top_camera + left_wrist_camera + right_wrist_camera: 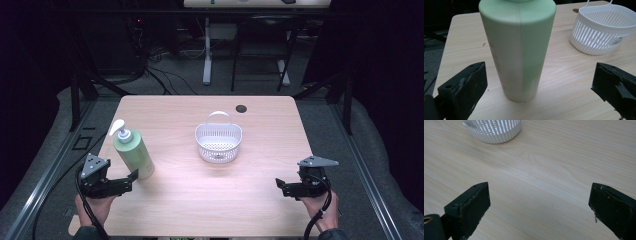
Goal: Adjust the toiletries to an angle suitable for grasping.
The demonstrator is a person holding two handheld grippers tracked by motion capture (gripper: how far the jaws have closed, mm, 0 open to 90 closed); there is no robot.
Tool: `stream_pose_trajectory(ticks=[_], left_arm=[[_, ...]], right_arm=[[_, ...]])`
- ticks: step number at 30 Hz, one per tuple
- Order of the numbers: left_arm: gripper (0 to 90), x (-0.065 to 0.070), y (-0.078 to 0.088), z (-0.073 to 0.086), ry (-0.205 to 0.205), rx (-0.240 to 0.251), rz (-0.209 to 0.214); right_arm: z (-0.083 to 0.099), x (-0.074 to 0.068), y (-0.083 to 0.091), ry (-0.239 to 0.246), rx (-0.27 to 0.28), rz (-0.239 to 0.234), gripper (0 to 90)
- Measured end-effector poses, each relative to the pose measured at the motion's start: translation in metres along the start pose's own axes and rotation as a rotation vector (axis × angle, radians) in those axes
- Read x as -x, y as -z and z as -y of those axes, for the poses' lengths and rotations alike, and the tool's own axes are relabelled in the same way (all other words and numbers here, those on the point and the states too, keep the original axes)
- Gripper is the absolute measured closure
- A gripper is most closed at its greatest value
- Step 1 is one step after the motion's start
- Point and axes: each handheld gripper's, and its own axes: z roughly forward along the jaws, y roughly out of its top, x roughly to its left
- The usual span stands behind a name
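A pale green pump bottle (pixel 133 152) with a white pump head stands upright on the left part of the wooden table (pixel 260 165). My left gripper (pixel 131 179) sits just in front of it, open, with its jaws wide apart. In the left gripper view the bottle (pixel 517 47) rises ahead of the left gripper (pixel 539 85), not touched by either jaw. A white slotted basket (pixel 218 141) with a handle stands at the table's middle. My right gripper (pixel 280 186) rests near the right front edge, open and holding nothing; the right gripper (pixel 539 207) faces bare tabletop, the basket (pixel 492 130) beyond.
A small dark hole (pixel 241 108) marks the table's far side. Beyond the table are a desk's legs (pixel 207 55) and cables on the floor. Metal frame rails (pixel 40 180) run along both sides. Bare wood lies between the basket and the right gripper.
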Motion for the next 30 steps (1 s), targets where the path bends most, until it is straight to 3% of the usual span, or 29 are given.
stream_pose_trajectory(ticks=[9,30], left_arm=[[0.0,-0.005,-0.003,-0.005,-0.005,0.044,-0.027],[0.0,-0.021,-0.019,-0.013,0.022,0.058,-0.028]], right_arm=[[-0.002,0.0,-0.001,0.026,-0.011,-0.012,4.6],[-0.006,-0.008,-0.01,0.064,-0.059,-0.026,5.5]])
